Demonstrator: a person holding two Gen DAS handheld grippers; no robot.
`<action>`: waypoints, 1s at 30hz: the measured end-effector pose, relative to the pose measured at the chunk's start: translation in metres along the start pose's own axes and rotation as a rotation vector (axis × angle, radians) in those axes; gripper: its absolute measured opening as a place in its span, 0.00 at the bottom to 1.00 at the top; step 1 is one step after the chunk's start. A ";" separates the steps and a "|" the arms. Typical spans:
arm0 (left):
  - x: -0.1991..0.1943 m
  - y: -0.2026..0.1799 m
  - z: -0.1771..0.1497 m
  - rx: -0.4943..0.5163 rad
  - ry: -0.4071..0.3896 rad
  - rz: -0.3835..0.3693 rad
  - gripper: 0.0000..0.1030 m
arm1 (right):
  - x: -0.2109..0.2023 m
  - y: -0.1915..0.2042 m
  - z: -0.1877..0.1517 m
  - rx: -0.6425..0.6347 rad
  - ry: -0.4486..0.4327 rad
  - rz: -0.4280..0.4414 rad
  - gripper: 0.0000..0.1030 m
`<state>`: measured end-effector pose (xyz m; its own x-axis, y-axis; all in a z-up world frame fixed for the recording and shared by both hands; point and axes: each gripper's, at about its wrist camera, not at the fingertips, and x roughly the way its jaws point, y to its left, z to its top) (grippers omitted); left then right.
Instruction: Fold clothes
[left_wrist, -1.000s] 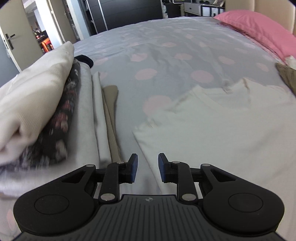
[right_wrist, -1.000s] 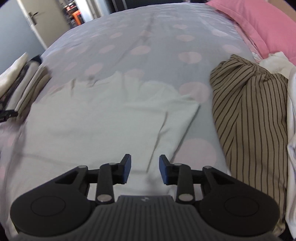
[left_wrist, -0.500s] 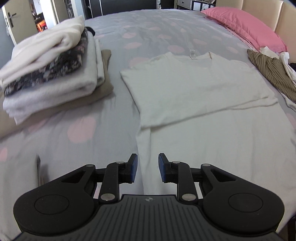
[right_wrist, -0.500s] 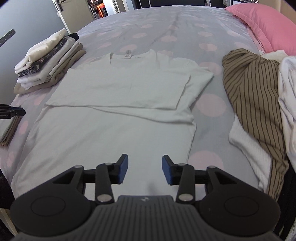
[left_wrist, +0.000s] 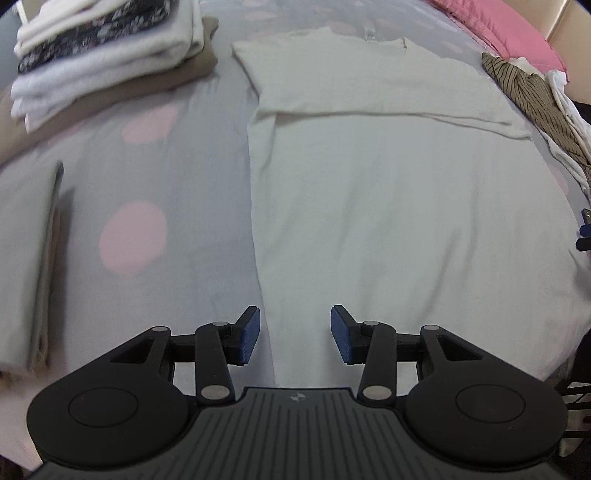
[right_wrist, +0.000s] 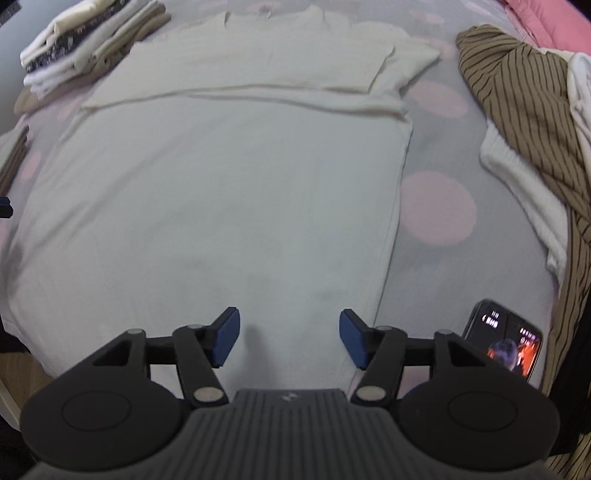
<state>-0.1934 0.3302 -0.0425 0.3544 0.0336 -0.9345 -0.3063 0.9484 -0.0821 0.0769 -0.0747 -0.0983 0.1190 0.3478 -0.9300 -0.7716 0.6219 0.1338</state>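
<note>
Both your grippers, left (left_wrist: 294, 334) and right (right_wrist: 289, 339), have pulled back to the shirt (right_wrist: 221, 192) hem at the bed's (left_wrist: 155, 155) near edge, jaws opening empty, ready to grab it.

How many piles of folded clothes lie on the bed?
2. A tall pile at the far left, beside the white T-shirt; a low pile at the near left edge. More may be hidden.

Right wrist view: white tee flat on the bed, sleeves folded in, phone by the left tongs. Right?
Not quite. In the right wrist view the phone lies by the right tongs, not the left. The white tee does lie flat, sleeves folded in.
</note>
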 end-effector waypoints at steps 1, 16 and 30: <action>0.002 -0.001 -0.005 -0.005 0.011 -0.010 0.40 | 0.001 0.000 -0.003 -0.001 0.007 -0.007 0.63; 0.027 -0.009 -0.034 0.003 0.138 0.047 0.27 | 0.012 0.004 -0.026 -0.019 0.066 -0.074 0.48; -0.021 0.001 -0.016 -0.049 -0.041 -0.020 0.01 | -0.032 0.009 -0.011 0.015 -0.057 -0.055 0.05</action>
<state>-0.2149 0.3251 -0.0288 0.3966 0.0285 -0.9176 -0.3409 0.9326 -0.1184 0.0595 -0.0879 -0.0712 0.1969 0.3515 -0.9152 -0.7533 0.6517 0.0883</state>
